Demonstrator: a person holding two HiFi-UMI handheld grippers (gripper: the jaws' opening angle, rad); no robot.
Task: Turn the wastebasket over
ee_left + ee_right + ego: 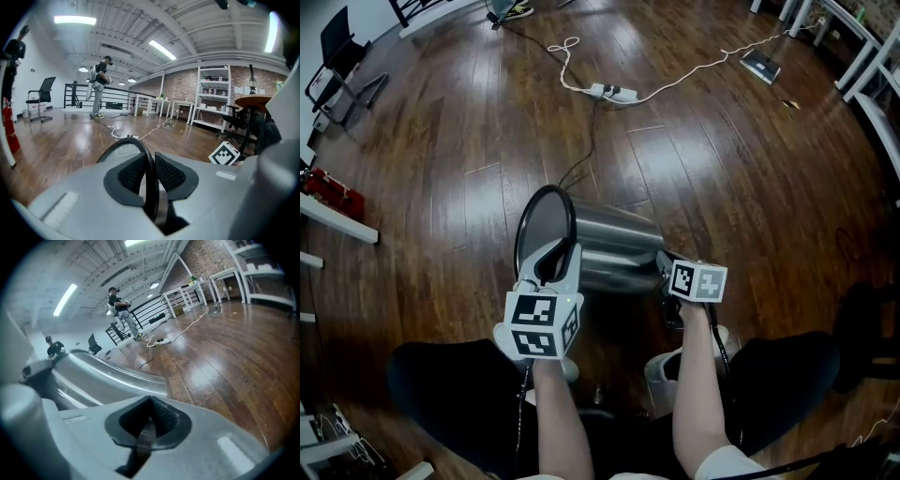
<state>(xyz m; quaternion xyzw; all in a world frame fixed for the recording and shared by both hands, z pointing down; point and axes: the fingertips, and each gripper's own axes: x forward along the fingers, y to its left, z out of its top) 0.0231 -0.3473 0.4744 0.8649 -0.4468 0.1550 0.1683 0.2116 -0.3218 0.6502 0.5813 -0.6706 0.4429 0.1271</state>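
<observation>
Currently, head view: pinching wastebasket (614, 246), lying sideways at centre, with left gripper (551, 265). Left gripper view: clamping black rim (149, 173) between pads. Right gripper view: holding right gripper (149, 404) closed, empty, beside steel wall (93, 376); suggesting swinging rim smoothly, bracing base against sliding.

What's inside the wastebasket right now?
The wastebasket is tipped on its side. Through its black rim only bare grey inner wall shows, no contents seen. The left gripper, clamped on that rim, covers the lower mouth, and the deep end is out of sight.

Power strip (609, 92) on wooden floor (722, 169)
</observation>
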